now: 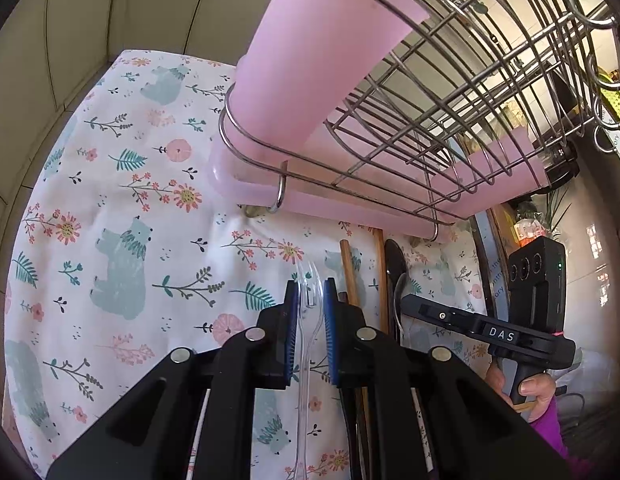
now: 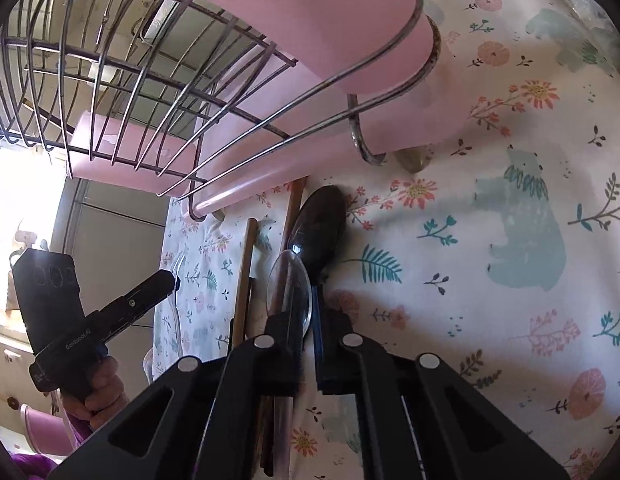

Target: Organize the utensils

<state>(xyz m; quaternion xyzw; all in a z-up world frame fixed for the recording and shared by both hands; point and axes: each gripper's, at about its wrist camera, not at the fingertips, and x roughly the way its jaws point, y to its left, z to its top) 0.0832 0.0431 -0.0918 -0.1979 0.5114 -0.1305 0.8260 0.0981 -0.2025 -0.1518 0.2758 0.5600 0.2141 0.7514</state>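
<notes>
On the left of the floral tablecloth, the left gripper straddles a clear plastic fork that lies flat on the cloth, tines pointing toward the rack; its blue pads sit on either side of the fork's neck with a sliver of daylight on each side, so the jaws read as nearly closed but not yet pinching. To take it cleanly, I would close squarely on the neck, where the plastic is stiffest, and lift straight up before tilting, since thin clear plastic can skate or flex. Just right of it lie two wooden chopsticks, then a dark spoon and a clear plastic spoon, bowls pointing toward the rack and partly overlapping. The right gripper has its fingers on either side of the clear spoon's bowl and neck, jaws narrowly parted; whether they actually bear on it I cannot tell. Above everything stands the wire dish rack on its pink drip tray, with the pink utensil cup hooked on its near corner, the likely destination. Raise each piece well clear of the rim wire, then drop it handle-first.
</notes>
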